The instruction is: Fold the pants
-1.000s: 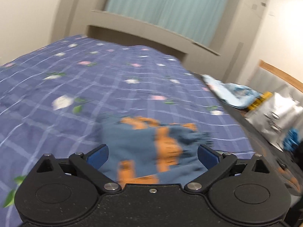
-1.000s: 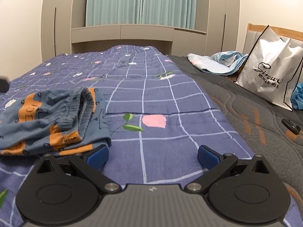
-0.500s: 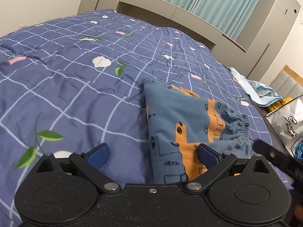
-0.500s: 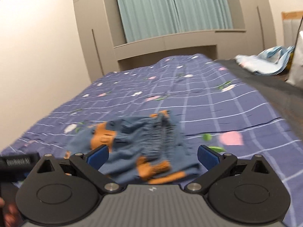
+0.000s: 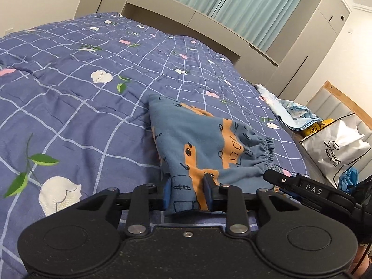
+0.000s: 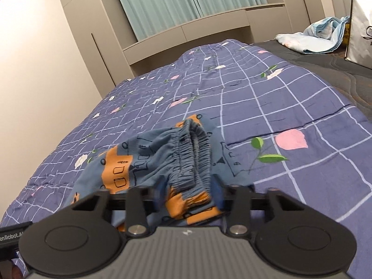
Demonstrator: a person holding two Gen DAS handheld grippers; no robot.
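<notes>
Both tongs have just closed: my left gripper [image 5: 187,191] pinches a hem corner of the blue-and-orange printed cotton pants [image 5: 197,139] lying on the purple checked floral quilt [image 5: 69,88], my right gripper [image 6: 189,194] their waistband.

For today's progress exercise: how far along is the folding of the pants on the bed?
Done: little; the pants lie bunched on the quilt, not flat. In hand: the left tool has just closed on a leg end, the right tool on the waistband end. Left: spreading flat and every fold.
</notes>
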